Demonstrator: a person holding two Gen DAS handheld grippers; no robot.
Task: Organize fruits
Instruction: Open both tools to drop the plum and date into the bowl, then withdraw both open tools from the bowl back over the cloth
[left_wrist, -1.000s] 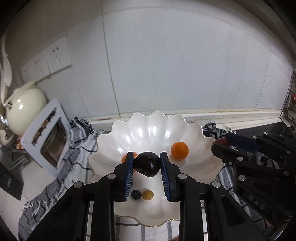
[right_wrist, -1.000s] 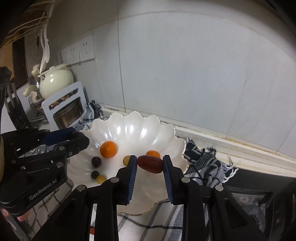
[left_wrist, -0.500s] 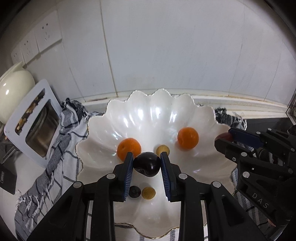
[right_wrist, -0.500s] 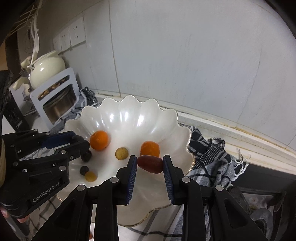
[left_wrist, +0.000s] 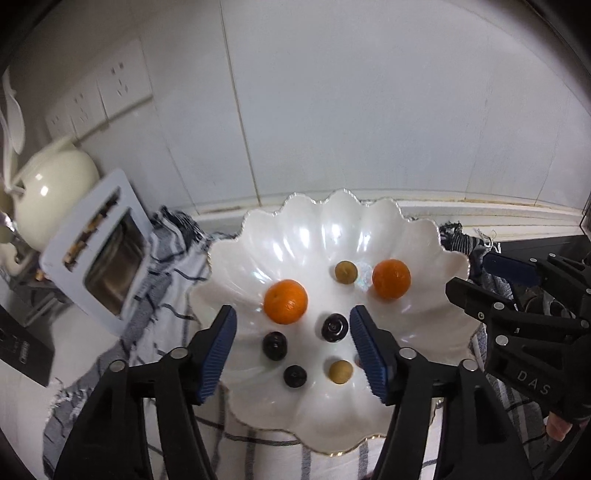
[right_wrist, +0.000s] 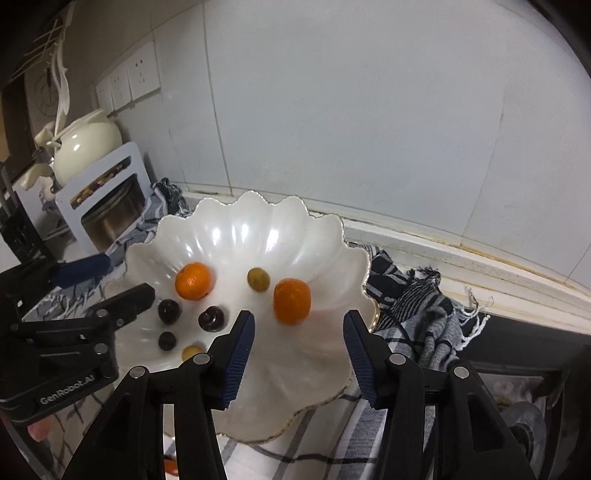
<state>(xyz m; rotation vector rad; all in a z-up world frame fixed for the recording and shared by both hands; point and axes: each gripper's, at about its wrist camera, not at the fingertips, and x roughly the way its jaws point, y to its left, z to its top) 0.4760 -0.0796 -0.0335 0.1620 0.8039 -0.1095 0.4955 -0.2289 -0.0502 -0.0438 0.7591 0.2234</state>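
A white scalloped bowl (left_wrist: 332, 236) (right_wrist: 258, 225) sits on a checked cloth. It holds two oranges (left_wrist: 285, 301) (left_wrist: 391, 278), two yellow-green grapes (left_wrist: 345, 272) (left_wrist: 340, 371) and three dark fruits (left_wrist: 334, 327) (left_wrist: 274, 345) (left_wrist: 294, 376). My left gripper (left_wrist: 293, 347) is open and empty above the bowl's front, with the dark plum (right_wrist: 211, 318) lying below it. My right gripper (right_wrist: 298, 350) is open and empty over the bowl's right side, near an orange (right_wrist: 291, 301). The reddish fruit it held is not visible.
A white toaster-like box (left_wrist: 99, 254) (right_wrist: 103, 195) and a cream teapot (left_wrist: 51, 195) (right_wrist: 86, 144) stand at the left. The tiled wall with sockets (left_wrist: 122, 81) is behind. A dark stove top (right_wrist: 517, 354) lies to the right of the cloth (right_wrist: 417, 295).
Both grippers opened. The left one released the dark plum into the bowl; the right one let go of the reddish fruit, which I no longer see. Both cameras rose slightly.
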